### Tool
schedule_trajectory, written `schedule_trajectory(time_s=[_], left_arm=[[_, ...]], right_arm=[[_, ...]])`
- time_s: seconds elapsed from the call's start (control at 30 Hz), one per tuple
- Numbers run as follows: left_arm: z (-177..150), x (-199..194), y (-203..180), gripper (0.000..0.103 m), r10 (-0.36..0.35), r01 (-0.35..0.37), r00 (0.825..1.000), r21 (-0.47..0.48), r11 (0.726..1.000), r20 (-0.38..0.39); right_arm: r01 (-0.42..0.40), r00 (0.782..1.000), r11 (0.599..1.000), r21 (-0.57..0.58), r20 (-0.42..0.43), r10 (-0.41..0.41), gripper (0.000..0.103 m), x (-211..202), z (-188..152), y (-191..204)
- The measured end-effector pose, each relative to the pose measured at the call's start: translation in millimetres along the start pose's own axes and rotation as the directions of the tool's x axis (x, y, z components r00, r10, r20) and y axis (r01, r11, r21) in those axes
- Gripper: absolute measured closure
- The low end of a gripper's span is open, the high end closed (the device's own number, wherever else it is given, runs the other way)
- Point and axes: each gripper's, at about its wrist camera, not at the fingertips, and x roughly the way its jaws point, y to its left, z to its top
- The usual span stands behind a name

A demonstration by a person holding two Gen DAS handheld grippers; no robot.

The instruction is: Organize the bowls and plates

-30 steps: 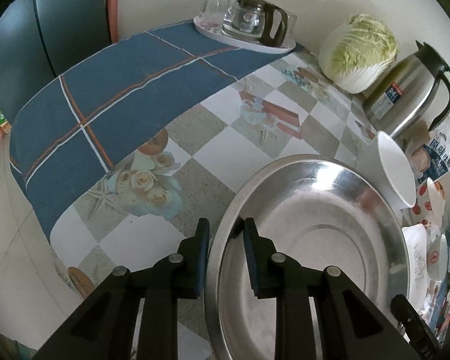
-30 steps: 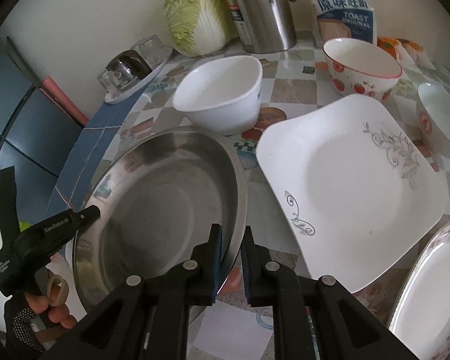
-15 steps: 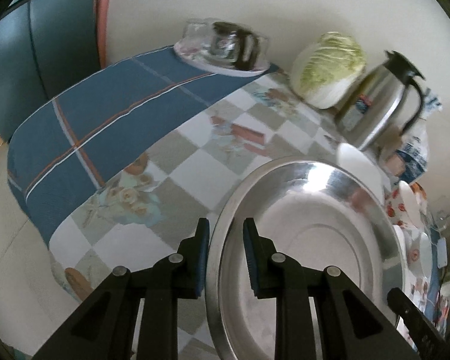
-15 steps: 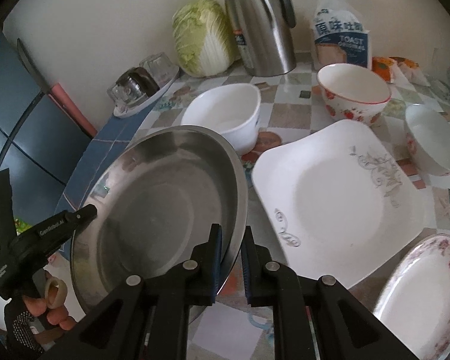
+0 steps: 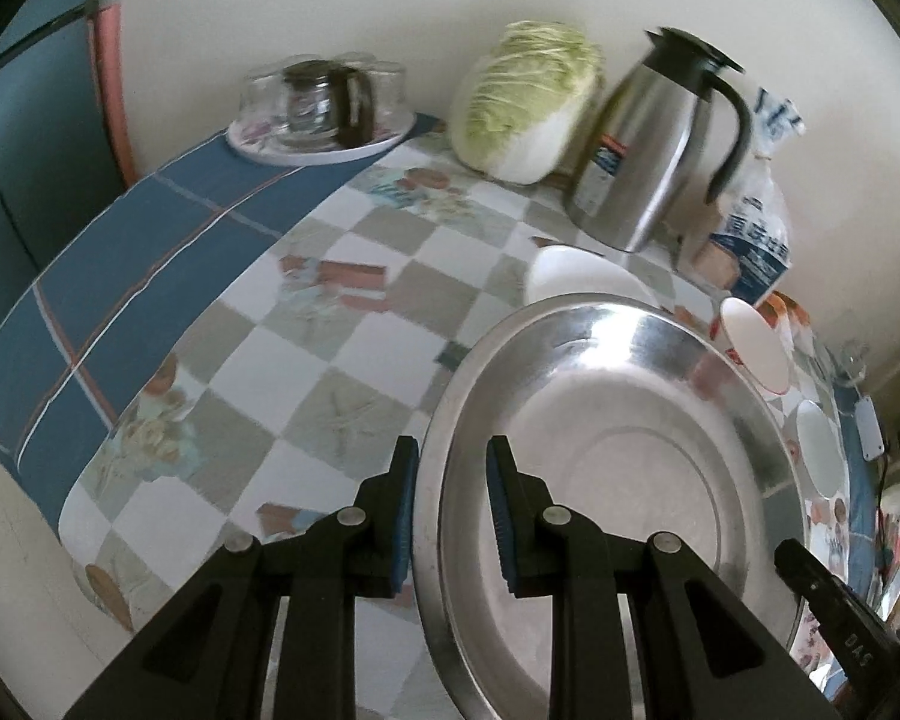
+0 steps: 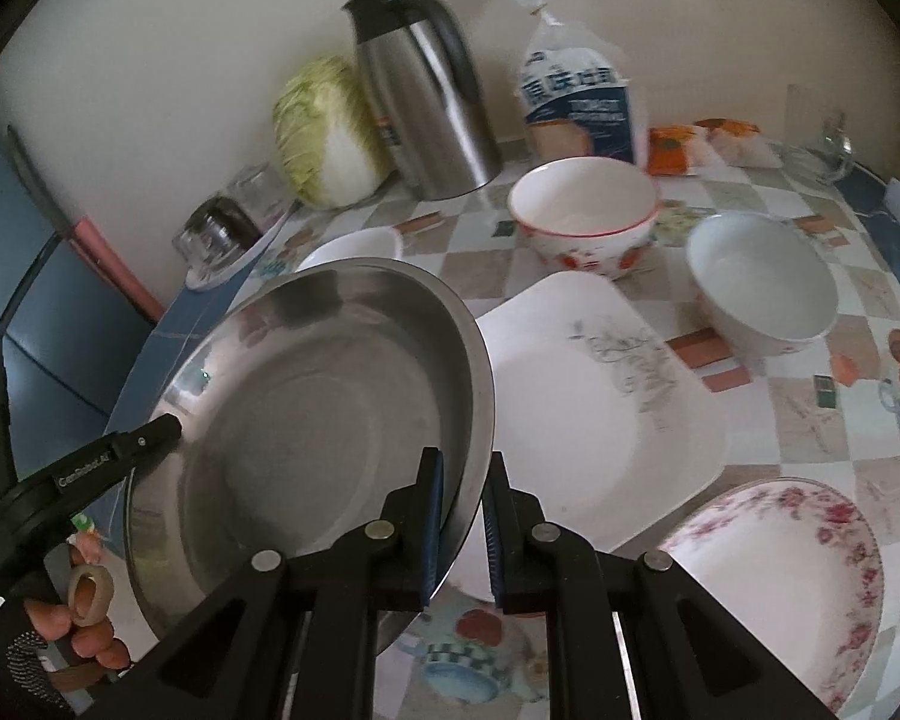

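Observation:
A large steel basin (image 5: 618,468) (image 6: 306,408) is held above the table, tilted, by both grippers. My left gripper (image 5: 447,516) is shut on its left rim. My right gripper (image 6: 462,516) is shut on its right rim. A white square plate (image 6: 600,420) lies to the right of the basin. A floral plate (image 6: 786,582) lies at the front right. A plain white bowl (image 6: 762,282), a red-patterned bowl (image 6: 582,216) (image 5: 753,345) and a white bowl (image 6: 354,246) (image 5: 582,276), partly hidden behind the basin, stand further back.
A steel thermos jug (image 6: 426,102) (image 5: 660,144), a cabbage (image 6: 324,132) (image 5: 528,102), a bag of toast (image 6: 576,102) and a tray with a glass pot and glasses (image 5: 324,108) (image 6: 228,228) stand along the wall. A glass cup (image 6: 828,144) is at the far right.
Both grippers have lifted the steel basin off the table and tipped it. Both views have risen and swung, showing more of the table's back.

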Motion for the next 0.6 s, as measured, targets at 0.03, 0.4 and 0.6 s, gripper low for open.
schedule_trajectory(time_s=[0.03,0.4,0.6], left_arm=[[1.7,0.5,-5.4,0.079,0.000,0.000,1.000,0.011,1.000,0.000],[5.7,12.6,-65.7,0.079,-0.053,0.055,0.998,0.065,0.996,-0.036],[0.7,18.9,-91.4,0.079,-0.092,0.095,0.995,0.101,0.990,-0.037]], right_arm=[[0.001,1.000,1.000,0.013,0.000,-0.001,0.089,-0.7,0.5,-4.9],[0.073,0.997,0.991,0.112,0.022,-0.075,0.089,-12.1,4.4,-58.8],[0.116,0.992,0.978,0.171,0.019,-0.121,0.089,-14.2,3.4,-84.5]])
